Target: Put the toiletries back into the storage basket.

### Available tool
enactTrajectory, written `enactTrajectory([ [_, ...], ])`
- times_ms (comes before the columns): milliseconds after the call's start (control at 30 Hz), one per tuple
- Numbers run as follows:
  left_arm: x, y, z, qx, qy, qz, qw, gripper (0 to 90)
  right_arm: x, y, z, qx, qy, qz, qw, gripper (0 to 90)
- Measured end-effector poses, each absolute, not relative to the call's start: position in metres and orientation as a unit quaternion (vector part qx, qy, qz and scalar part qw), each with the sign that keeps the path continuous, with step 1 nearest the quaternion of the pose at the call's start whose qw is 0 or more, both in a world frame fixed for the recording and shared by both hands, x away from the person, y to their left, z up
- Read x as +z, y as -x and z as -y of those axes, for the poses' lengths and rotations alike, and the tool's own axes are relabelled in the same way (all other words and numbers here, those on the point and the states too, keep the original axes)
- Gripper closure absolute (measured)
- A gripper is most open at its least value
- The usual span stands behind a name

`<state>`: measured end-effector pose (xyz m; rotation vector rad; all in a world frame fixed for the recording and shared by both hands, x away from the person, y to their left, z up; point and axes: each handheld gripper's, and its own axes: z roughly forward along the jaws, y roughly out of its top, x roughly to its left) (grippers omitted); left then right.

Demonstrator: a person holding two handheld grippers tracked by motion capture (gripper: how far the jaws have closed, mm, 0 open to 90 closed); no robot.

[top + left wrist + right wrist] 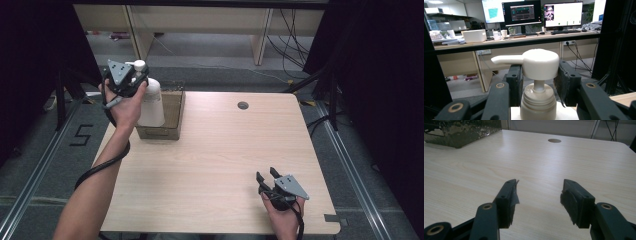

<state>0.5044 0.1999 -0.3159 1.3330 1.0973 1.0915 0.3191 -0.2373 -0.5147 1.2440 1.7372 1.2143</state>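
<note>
left gripper (537, 82) clamps pump bottle (150, 100) above cardboard box (167, 122).

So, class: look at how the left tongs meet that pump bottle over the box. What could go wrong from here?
1. The left tongs flank only the thin neck under the pump head of the pump bottle, so it might swing or slip.
2. Dropped, it could hit the cardboard box rim and topple.
3. The right tongs lie open, too far off to help.

L gripper (131, 80) raised at far left, forearm (95, 185) stretched fwd, jaws closed on a pump bottle's (150, 100) neck; R gripper (267, 179) low, near the body, jaws apart w/ nothing between, hand (283, 216) behind it.
</note>
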Motion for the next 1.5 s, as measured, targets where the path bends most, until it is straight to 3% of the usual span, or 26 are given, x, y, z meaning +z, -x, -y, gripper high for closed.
enactTrajectory([
  [1500, -0.361, -0.507, -0.199, 0.429, -0.577, -0.496, 0.487, 59.5, -0.514, -0.319, 0.238, 0.462, -0.475, -0.667, 0.339, 46.5],
])
